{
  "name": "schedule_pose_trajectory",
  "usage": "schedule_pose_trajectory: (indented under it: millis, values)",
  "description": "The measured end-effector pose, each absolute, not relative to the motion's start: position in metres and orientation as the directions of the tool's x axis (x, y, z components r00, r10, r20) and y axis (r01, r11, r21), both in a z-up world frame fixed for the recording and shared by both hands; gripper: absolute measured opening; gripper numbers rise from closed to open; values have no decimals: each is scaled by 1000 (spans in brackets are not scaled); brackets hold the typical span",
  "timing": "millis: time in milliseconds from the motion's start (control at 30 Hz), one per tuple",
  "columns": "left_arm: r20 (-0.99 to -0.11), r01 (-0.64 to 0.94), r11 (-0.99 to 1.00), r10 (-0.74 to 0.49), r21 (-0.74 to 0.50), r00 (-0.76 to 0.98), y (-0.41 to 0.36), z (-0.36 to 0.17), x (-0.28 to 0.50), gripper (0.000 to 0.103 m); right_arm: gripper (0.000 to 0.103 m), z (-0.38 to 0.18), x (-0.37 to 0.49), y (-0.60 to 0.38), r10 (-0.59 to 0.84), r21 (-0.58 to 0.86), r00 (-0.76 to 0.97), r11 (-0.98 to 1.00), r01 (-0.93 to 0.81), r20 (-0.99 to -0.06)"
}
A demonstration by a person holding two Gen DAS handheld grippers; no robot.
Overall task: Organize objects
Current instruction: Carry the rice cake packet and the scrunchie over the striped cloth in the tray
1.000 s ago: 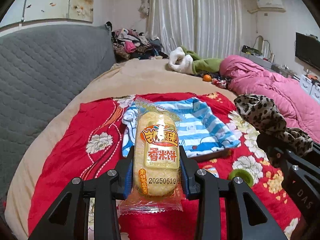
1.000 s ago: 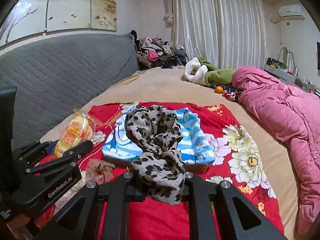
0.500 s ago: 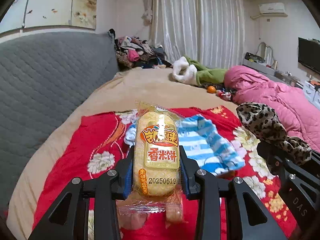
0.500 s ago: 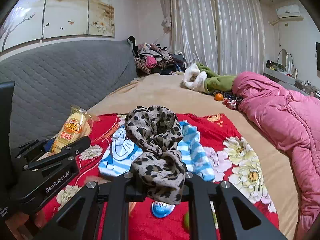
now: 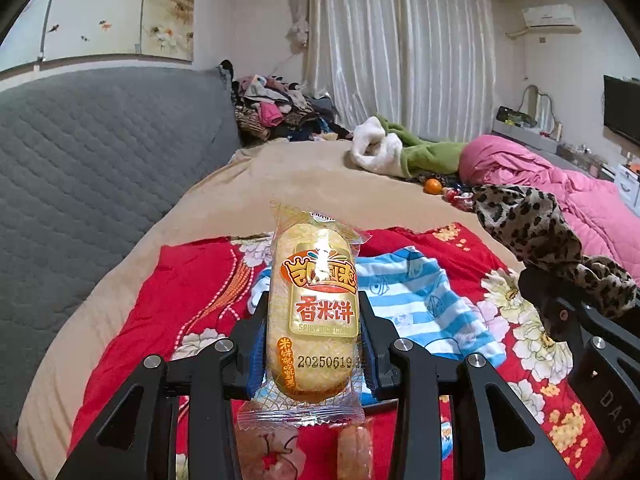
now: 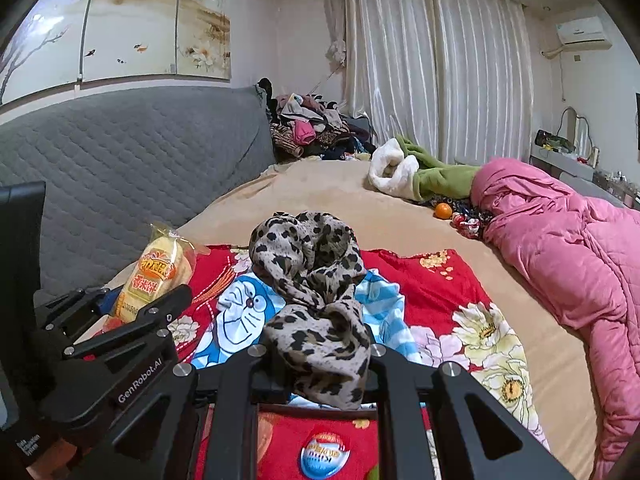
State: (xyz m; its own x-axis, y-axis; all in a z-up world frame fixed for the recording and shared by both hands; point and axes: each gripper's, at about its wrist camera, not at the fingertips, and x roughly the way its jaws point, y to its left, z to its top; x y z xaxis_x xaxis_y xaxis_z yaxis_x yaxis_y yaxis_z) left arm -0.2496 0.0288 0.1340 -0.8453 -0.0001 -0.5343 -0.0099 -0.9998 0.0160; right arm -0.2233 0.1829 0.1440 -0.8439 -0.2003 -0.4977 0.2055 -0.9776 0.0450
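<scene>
My left gripper [image 5: 312, 344] is shut on a yellow rice cracker packet [image 5: 314, 300], held upright above the red floral blanket [image 5: 192, 280]. My right gripper [image 6: 318, 356] is shut on a bunched leopard-print cloth [image 6: 312, 276], which stands up between its jaws. From the right wrist view the left gripper [image 6: 132, 316] and its packet [image 6: 156, 268] show at the left. From the left wrist view the leopard cloth [image 5: 532, 232] shows at the right. A blue-striped cartoon garment [image 6: 236, 312] lies flat on the blanket under both grippers.
A grey quilted headboard [image 5: 100, 160] runs along the left. A pink quilt [image 6: 568, 248] fills the right side. At the far end lie a clothes pile [image 6: 316, 128], a green and white garment [image 6: 420, 172] and an orange [image 6: 443, 210]. Small snack packs [image 6: 324, 454] lie on the blanket below.
Both grippers have drawn back and risen a little with their loads. The striped garment and blanket now lie further ahead, and snack packs on the near blanket have come into view.
</scene>
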Motion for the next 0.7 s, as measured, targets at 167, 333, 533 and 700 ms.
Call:
schedule_pose_trajectory:
  millis: [167, 333, 533, 700]
  values:
    - [-539, -7, -1000, -2, 16, -842, 30, 128, -265, 39, 16, 139, -237, 183, -202, 55, -841, -978, 202, -501]
    - [-539, -7, -1000, -4, 19, -842, 33, 121, -279, 39, 16, 129, -253, 182, -208, 68, -835, -977, 201, -509]
    - [-556, -3, -1000, -14, 30, -831, 37, 108, -301, 39, 16, 119, -276, 183, -203, 71, -828, -978, 195, -523]
    - [-572, 2, -1000, -15, 23, -820, 37, 93, -320, 39, 16, 107, -298, 186, -192, 74, -816, -981, 182, -545]
